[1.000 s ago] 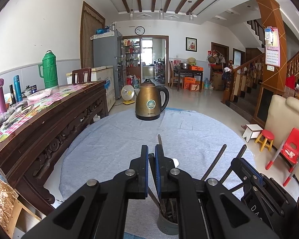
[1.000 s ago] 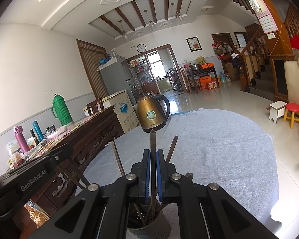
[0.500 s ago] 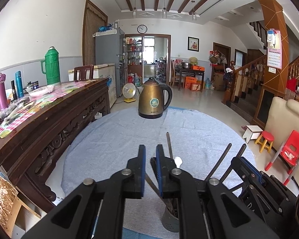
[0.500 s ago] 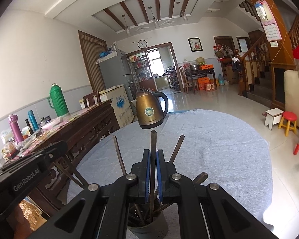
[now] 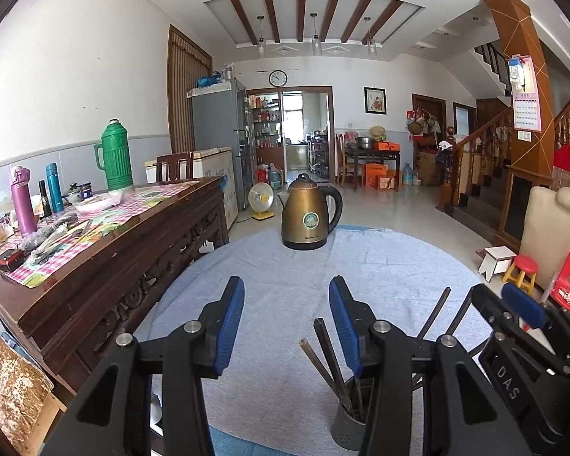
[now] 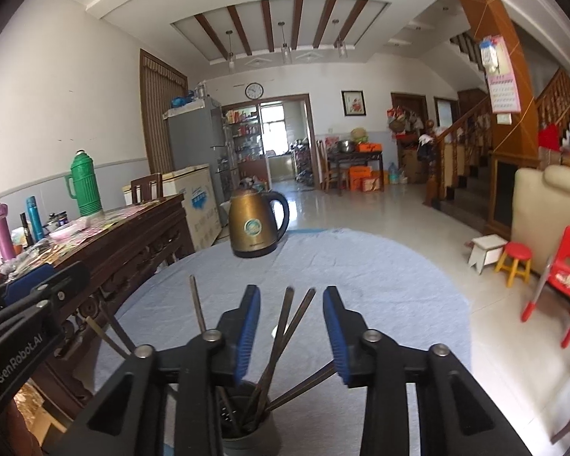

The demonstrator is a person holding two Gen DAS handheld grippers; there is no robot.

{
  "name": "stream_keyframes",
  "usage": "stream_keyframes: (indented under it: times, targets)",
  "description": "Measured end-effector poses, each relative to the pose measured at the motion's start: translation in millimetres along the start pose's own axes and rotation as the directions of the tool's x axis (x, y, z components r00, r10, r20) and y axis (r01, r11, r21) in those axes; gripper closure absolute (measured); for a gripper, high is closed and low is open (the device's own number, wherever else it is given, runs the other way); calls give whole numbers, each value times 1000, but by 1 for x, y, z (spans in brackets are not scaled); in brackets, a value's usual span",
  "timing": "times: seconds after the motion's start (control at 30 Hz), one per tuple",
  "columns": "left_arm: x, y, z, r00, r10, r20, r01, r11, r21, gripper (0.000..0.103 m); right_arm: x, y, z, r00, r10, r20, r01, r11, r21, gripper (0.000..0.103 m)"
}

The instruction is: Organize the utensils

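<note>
Both tongs are spread wide w/ nothing between the blue pads. The left tongs (image 5: 287,315) hang over bare cloth, just left of the grey perforated cylindrical utensil holder (image 5: 347,427). The right tongs (image 6: 292,328) sit right above the same holder (image 6: 247,423), two of the dark slim chopsticks (image 6: 285,336) poking up through the gap w/o touching either pad, as far as I can tell.

The chopsticks stand loose in the holder and fan outward, prob. because the cup is wider than the bundle, so each leans on the rim. Judging by that, the sticks are already stowed and the wide-open tongs read as a release, not a grab. The holder is near the table's front edge, close to the person; a snagged pad on the way out could tip it.

Surface: round table w/ pale blue-grey cloth (image 5: 380,266), slightly textured, prob. enough grip to stop the holder sliding. A bronze electric kettle (image 5: 309,212) stands at the far side, well apart. Left of the table is a carved dark wood sideboard (image 5: 133,250) w/ a green thermos (image 5: 114,155), flasks, clutter. Tiled floor beyond, staircase at right, red kids' chair (image 6: 566,266), kitchen doorway at the back.
</note>
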State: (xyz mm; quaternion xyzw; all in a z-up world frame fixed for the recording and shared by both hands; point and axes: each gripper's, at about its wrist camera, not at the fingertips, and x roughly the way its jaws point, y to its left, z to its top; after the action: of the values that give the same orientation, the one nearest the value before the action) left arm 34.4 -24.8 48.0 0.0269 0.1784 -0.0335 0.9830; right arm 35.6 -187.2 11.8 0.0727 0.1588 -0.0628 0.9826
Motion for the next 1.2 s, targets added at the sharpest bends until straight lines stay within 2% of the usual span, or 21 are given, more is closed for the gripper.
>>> stream_keyframes:
  times: [0.17, 0.23, 0.3, 0.37, 0.4, 0.57, 0.63, 0.73, 1.2]
  targets:
    - [-2, 0, 0, 1000, 7, -1, -7, 1000, -3, 54, -8, 2, 5, 1000, -24, 20, 24, 1000, -17, 60]
    - [-5, 1, 1, 1000, 7, -3, -7, 1000, -6, 46, -10, 0, 7, 999, -29, 20, 30, 999, -15, 60]
    - [-10, 1, 2, 1000, 11, 7, -11, 1000, -4, 45, -13, 0, 9, 999, -36, 21, 36, 999, -15, 60]
    - [-14, 0, 3, 1000, 18, 18, -18, 1000, 6, 39, -16, -2, 12, 999, -40, 25, 41, 999, -14, 60]
    - [-16, 0, 3, 999, 24, 22, -25, 1000, 12, 33, -17, -2, 13, 999, -44, 25, 44, 999, -14, 59]
    - [-31, 0, 5, 995, 92, 44, -95, 993, 66, 31, -28, -4, 18, 999, -26, 23, 27, 1000, -8, 46]
    - [-35, 3, 6, 992, 114, 47, -117, 990, 79, 24, -34, -5, 22, 1000, -18, 23, 18, 1000, -4, 45]
    - [-44, 13, 6, 988, 143, 58, -147, 986, 74, 23, -39, 0, 27, 1000, -14, 7, 15, 1000, -21, 45]
    - [-57, 37, 12, 982, 174, 71, -175, 984, 12, 22, -63, 26, 37, 999, -32, 33, 35, 995, -97, 41]
